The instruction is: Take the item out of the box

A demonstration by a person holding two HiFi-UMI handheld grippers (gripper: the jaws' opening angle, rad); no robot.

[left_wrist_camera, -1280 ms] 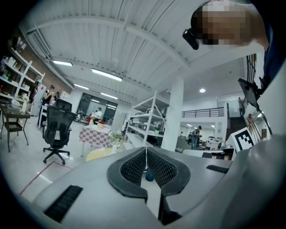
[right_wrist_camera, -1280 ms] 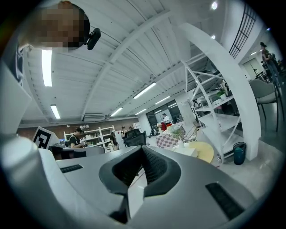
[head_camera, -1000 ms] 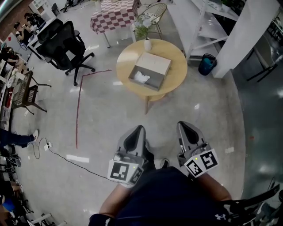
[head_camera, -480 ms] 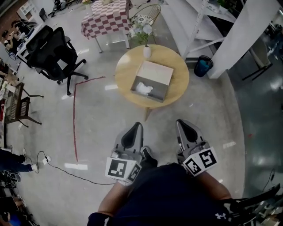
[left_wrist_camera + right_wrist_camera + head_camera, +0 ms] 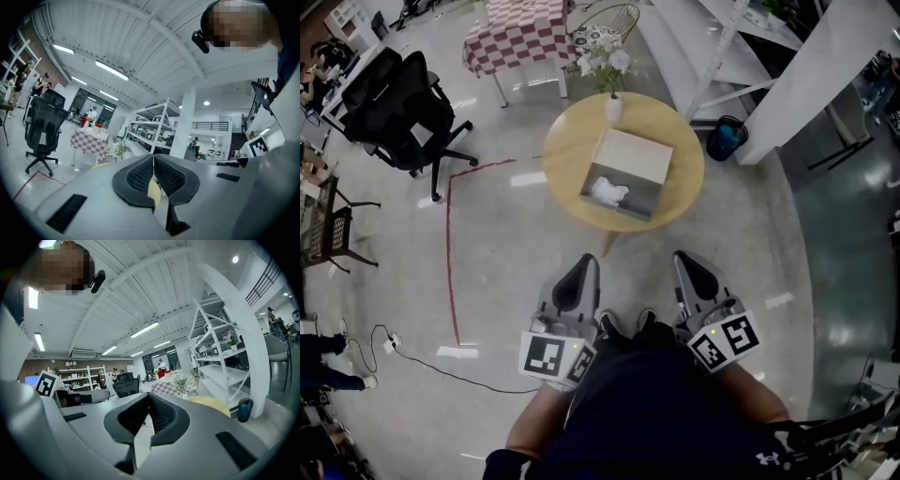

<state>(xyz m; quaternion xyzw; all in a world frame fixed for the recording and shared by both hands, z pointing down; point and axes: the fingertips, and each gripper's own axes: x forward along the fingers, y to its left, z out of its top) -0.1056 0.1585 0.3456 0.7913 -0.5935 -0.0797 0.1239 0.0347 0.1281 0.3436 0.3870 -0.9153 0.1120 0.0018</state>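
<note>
Walking forward has brought the round wooden surface [image 5: 565, 141] slightly nearer and more central in the head view than a second ago. The task looks to be still at the approach, with nothing reached yet. An open box [image 5: 639, 157] rests on the surface, with a crumpled white item [image 5: 609, 192] lying inside toward the box's 8 o'clock side. The left tongs [image 5: 583, 264] and right tongs [image 5: 685, 260] hang low by the waist, well apart from the box, which lies at 12 o'clock from them.

In the left gripper view, the left tongs are pressed together with nothing between them.

In the right gripper view, the right tongs are likewise together and empty, and the surface's yellow edge shows at 3 o'clock.
</note>
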